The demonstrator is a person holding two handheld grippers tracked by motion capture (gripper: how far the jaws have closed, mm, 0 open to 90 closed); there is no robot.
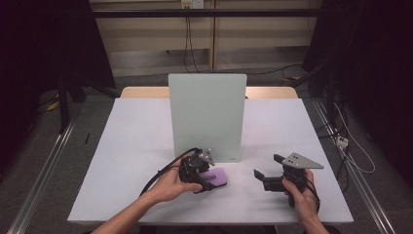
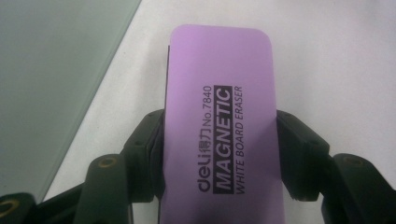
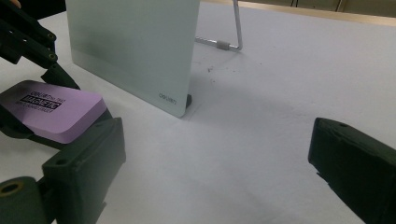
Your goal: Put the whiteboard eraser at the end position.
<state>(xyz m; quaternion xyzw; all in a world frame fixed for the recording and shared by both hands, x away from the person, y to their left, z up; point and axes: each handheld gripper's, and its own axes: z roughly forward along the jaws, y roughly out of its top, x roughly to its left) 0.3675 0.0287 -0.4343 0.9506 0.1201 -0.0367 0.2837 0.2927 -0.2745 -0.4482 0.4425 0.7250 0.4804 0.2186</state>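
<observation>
White counter (image 1: 136,146), dim room. Left tongs (image 1: 202,181) clamp the purple eraser (image 2: 219,116) across its width, low beside the standing whiteboard (image 1: 207,114), likely for wiping. Right tongs (image 1: 269,171) rest spread apart, holding nothing, well clear.

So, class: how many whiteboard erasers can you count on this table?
1. The purple eraser lies in front of the upright whiteboard, clamped in the left hand-held gripper. Another could be hidden behind the board.

left gripper (image 1: 202,179): black, trailing cable | right gripper (image 1: 267,176): black, grey three-cornered plate | forearms bare
</observation>
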